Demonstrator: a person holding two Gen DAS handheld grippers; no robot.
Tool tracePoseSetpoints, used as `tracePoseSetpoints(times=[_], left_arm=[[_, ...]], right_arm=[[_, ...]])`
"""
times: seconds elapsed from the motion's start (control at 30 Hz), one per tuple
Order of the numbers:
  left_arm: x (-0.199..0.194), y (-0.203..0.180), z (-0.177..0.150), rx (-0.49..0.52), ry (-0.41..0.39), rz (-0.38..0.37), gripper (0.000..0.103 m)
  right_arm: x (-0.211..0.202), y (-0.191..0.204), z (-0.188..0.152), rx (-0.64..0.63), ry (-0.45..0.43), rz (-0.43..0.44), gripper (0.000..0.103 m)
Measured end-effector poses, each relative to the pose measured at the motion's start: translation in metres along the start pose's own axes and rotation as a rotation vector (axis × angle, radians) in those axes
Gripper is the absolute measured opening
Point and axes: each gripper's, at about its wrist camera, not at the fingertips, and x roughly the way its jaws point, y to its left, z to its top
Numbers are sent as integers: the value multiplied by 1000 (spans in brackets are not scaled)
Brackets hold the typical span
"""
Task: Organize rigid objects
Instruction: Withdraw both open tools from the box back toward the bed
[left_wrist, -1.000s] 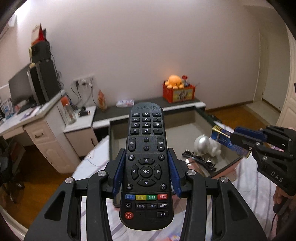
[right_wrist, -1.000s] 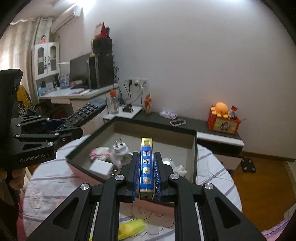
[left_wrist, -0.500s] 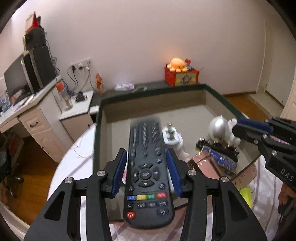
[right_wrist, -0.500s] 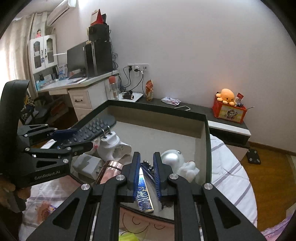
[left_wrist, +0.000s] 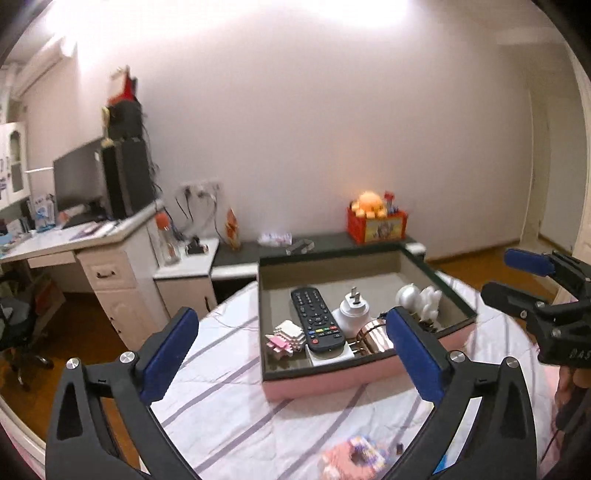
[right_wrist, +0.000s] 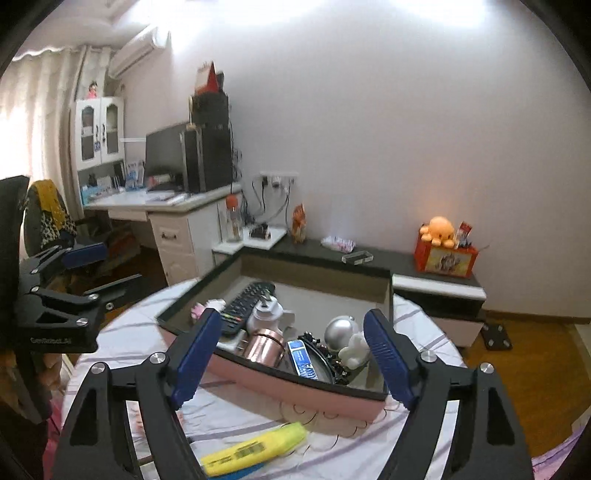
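With both loads released, the step in hand reads as the end of a placing cycle; the next move likely calls for a fresh pick from the striped counter (left_wrist: 229, 398).

Largest item: the box (left_wrist: 332, 380), a rigid rectangular tray with pink outer walls, a dark rim and a flat beige floor. It sits ahead of and below both tools. It already holds most of the rigid objects.

The left hand-held gripper (left_wrist: 291, 354) has just been opening and now stands at full spread, nothing between its blue ribbed pads. The right hand-held gripper (right_wrist: 291, 354) has likewise just been opening; its jaws stand wide and empty.

The remote control (left_wrist: 317, 319), a long black plastic slab with rows of small keys, lies flat in the box, ahead of the left tool between its pads. Beside it sit a white plug adapter (left_wrist: 351, 312), rounded and smooth, and a copper-coloured metal cylinder (right_wrist: 266, 347), glossy.

The blue and gold battery (right_wrist: 303, 359), a slim foil-printed cylinder, lies in the box just ahead of the right tool, against a dark beaded band.

A yellow highlighter (right_wrist: 255, 448), a smooth plastic barrel with a barcode label, lies on the counter below the right tool, outside the box. It appears the nearest candidate; a grasp across its narrow barrel would suit it.
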Motion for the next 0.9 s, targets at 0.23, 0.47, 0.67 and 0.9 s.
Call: tracePoseSetpoints(times=[0.23,0.47,0.67,0.9], left_arm=[[-77,2,-27,-40,-134,-2,103],[-99,4,-51,-24,-73,50,103],[-120,6,-57,-34,-75,53,103],[-133,5,-63,-31,-67,22,103]], right_arm=[[-68,27,-18,-45,-133,-110,88],[-109,41,-40,11,-147,-105,103],[-139,51,-52,16,-180,-115,103],[-148,53,-57,25,-169,-118,103]])
